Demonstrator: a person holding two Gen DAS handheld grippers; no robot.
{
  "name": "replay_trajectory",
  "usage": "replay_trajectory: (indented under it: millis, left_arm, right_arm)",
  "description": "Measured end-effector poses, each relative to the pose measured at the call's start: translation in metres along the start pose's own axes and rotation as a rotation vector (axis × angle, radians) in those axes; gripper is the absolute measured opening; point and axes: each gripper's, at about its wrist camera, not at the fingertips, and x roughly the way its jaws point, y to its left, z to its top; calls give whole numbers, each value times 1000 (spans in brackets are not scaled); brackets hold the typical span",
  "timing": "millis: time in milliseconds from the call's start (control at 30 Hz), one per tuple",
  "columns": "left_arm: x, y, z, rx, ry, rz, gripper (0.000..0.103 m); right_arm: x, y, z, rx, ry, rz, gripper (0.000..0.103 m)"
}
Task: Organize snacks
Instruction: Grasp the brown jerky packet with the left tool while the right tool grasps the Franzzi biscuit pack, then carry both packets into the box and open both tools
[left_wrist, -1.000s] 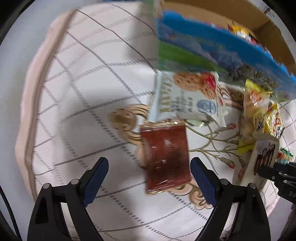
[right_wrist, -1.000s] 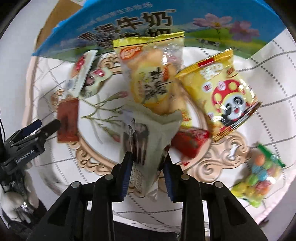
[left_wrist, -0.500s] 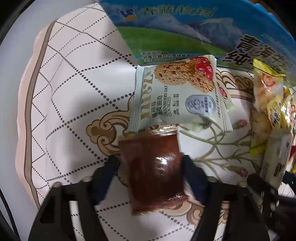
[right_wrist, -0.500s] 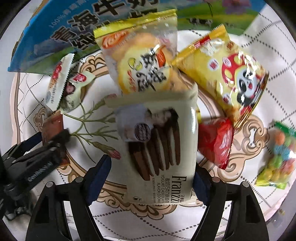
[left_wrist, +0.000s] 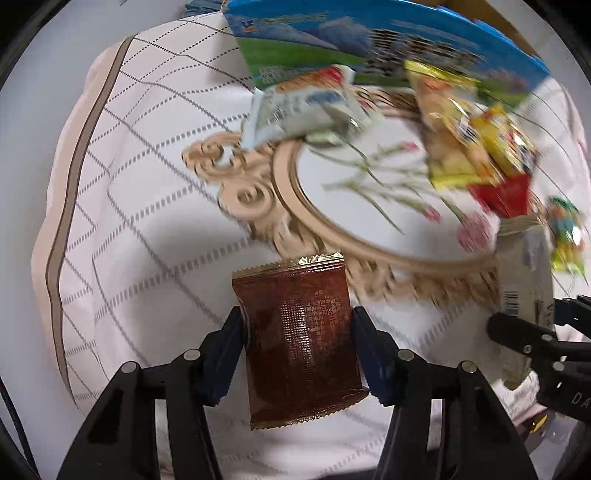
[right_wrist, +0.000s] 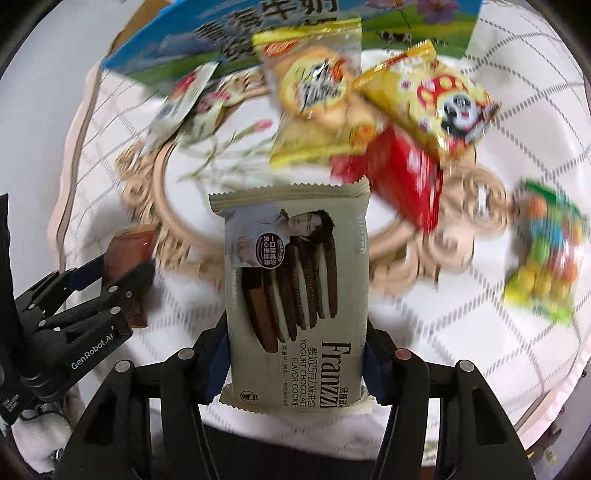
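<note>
I have the brown packet (left_wrist: 301, 341) pinched across its short width by my left gripper (left_wrist: 297, 350), fingers pressed on both side edges, and the cookie pack (right_wrist: 295, 299) pinched the same way in my right gripper (right_wrist: 295, 354). Both look lifted clear of the cloth (left_wrist: 129, 206). For the carry, I judge the grip should stay steady and light: these are thin, crinkly wrappers that can buckle or slide out, and the cookies inside can crack if I squeeze. I would move both at an even pace, keep the grippers apart so the packs do not knock, and lower each flat where it belongs before opening. The brown packet's long axis runs from 6 to 12 o'clock in the left view, along the fingers, its gold crimped end pointing away from me at 12. The cookie pack also lies 6 to 12 in the right view, face up, its lettering turned sideways, top seal at 12. Beyond it, at 12 to 2 o'clock, the yellow bags (right_wrist: 432, 99) and a red pack (right_wrist: 402, 177) overlap; a candy bag (right_wrist: 543, 258) sits at 3, a white cookie pack (left_wrist: 306, 107) at 11, and the blue box (left_wrist: 369, 40) along the far edge.
</note>
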Motion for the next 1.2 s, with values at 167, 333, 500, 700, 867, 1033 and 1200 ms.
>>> replay_trajectory:
  millis: [167, 333, 500, 700, 867, 1033, 1200]
  left_arm:
    - [2, -6, -22, 20, 0, 24, 56]
    - [10, -14, -17, 19, 13, 42, 58]
    - [21, -9, -18, 17, 15, 54, 59]
    - [15, 7, -9, -8, -5, 32, 55]
    - [0, -3, -8, -3, -26, 4, 53]
    - [-34, -10, 14, 0, -86, -46, 53]
    - [-86, -3, 73, -21, -194, -114, 53]
  right_arm:
    - [10, -9, -17, 1, 11, 6, 62]
    - [23, -12, -7, 33, 27, 13, 65]
    - [28, -9, -7, 41, 24, 20, 69]
    - [31, 0, -11, -5, -14, -42, 61]
    - [17, -3, -14, -23, -60, -32, 60]
    - [-26, -13, 5, 5, -140, 50, 59]
    - [-100, -29, 53, 24, -268, 145, 59]
